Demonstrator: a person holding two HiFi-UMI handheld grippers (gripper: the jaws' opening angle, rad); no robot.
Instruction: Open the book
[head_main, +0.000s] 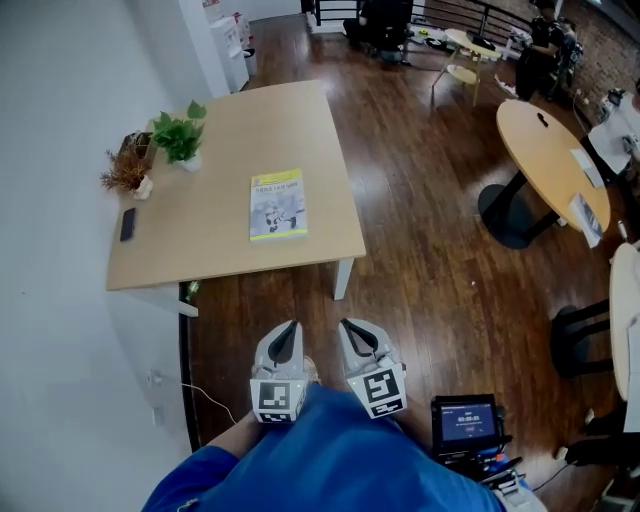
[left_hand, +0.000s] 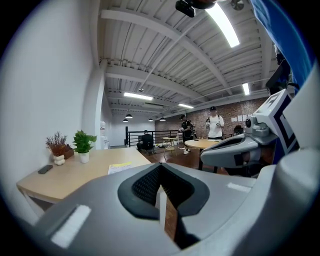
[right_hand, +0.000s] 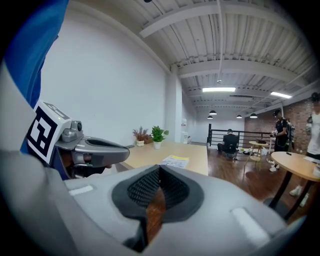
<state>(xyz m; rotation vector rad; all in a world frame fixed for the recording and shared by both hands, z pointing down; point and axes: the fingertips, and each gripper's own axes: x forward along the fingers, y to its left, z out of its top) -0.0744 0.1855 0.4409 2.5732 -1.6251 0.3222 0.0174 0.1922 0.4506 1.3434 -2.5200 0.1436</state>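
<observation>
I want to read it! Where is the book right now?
In the head view the book lies closed on the wooden table, in its right half, to the right of the green plant.

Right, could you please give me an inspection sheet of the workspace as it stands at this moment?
Surface: light wooden table, mostly bare.
Job's things: book lies closed, flat, cover up, near the table's front edge.
Clutter: green potted plant, dried plant and dark phone along its left side, apart from the book.
Grippers: left gripper and right gripper both shut, empty, over the floor, short of the table.
Cables: white cable on the floor by the wall.
Surroundings: dark wood floor, round table at the right, screen unit at lower right.
</observation>
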